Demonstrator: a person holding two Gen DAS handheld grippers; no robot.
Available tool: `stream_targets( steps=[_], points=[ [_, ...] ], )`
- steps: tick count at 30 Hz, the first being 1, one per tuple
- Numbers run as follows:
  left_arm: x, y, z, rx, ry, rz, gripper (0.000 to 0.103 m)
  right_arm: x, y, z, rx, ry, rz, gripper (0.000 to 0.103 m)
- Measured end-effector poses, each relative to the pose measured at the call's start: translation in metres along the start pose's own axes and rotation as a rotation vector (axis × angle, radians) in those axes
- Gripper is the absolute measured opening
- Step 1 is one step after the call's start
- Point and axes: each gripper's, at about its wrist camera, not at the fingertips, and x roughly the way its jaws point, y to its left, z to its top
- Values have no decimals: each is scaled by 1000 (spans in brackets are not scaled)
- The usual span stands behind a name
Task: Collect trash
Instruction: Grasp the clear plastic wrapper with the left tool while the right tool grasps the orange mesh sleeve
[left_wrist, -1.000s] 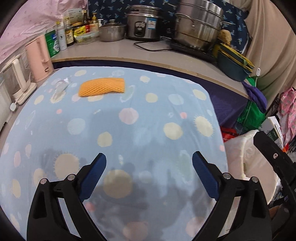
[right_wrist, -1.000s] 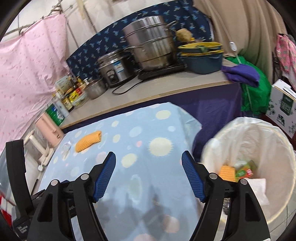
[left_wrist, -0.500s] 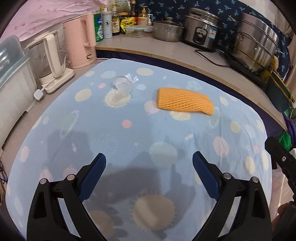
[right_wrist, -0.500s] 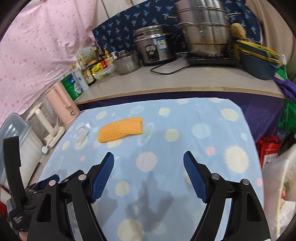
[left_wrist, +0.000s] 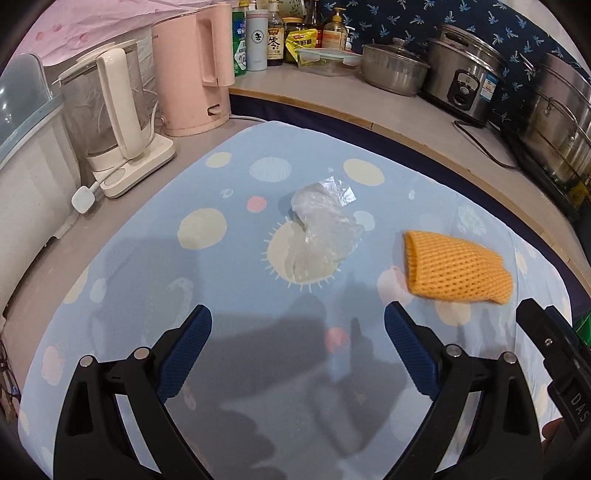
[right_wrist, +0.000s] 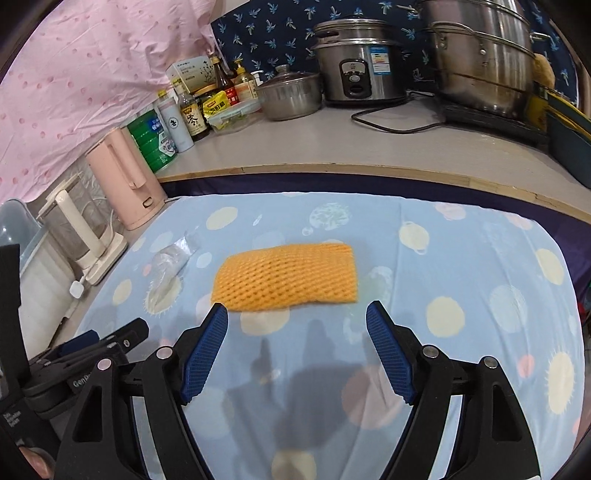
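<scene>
Now my right claw, jaws spread and empty, faces the orange net lying crosswise mid-table, just ahead; my left claw, also released, faces the clear wrapper toward the table's left edge.

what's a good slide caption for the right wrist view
Open right gripper lined up on the orange foam net, clear plastic wrapper lying to its left.

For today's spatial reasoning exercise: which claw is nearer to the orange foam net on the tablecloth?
Right. The right claw is open just short of the orange foam net, centred on it. The left claw faces the clear plastic wrapper, the net off to its right.
</scene>
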Motion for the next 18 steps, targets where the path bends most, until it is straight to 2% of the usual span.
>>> stream_targets(
  steps=[7,14,16,18],
  points=[
    [34,0,30,-6,5,-7,90,42,-1,16,-2,35,-4,75],
    [64,-3,44,-6,22,-14,89,70,0,20,-33,59,-16,75],
    [68,-6,46,2,23,-22,83,73,2,21,-54,54,-20,75],
    [74,-9,45,12,41,-32,66,74,2,21,-66,54,-21,73]
  ],
)
